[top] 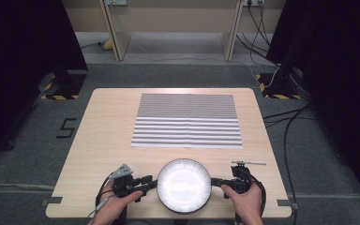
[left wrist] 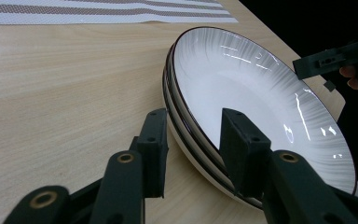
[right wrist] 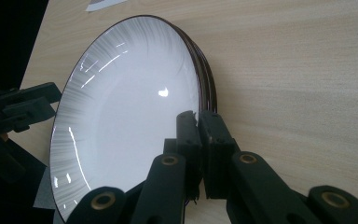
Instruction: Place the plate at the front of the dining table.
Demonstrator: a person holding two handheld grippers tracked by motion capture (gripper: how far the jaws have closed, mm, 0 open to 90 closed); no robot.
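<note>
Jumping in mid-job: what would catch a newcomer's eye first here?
The glossy white plate stack at the table's near edge, glaring under the light. The left claw and right claw flank it: the right is clamped on the rim, the left straddles the opposite rim. Beyond lies a striped mat.

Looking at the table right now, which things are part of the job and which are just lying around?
In the job: stack of white plates; left gripper, jaws straddling the stack's rim; right gripper, shut on the top plate's rim.

Lying about: striped mat; floor cables; table.
</note>
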